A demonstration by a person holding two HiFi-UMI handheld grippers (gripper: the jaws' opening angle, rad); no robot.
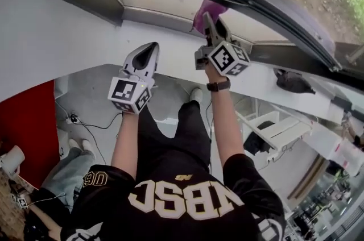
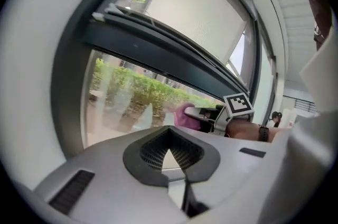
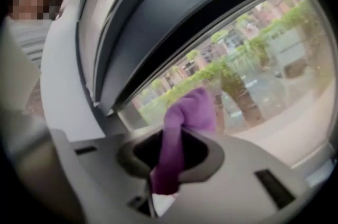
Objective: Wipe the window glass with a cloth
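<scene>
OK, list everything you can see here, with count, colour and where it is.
window glass: one, clear, straight ahead of both grippers
window frame: one, dark grey, around the glass
cloth: one, purple, pinched in the right gripper, up by the glass
wall: one, white, below the window
panel: one, red, low on the left
watch: one, black, on the right wrist
left gripper: one, grey, jaws together, nothing in them
right gripper: one, grey, jaws closed on the cloth

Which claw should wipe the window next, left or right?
Right. The right claw grips the purple cloth up at the window glass; the left claw is shut, empty and farther from it.
</scene>
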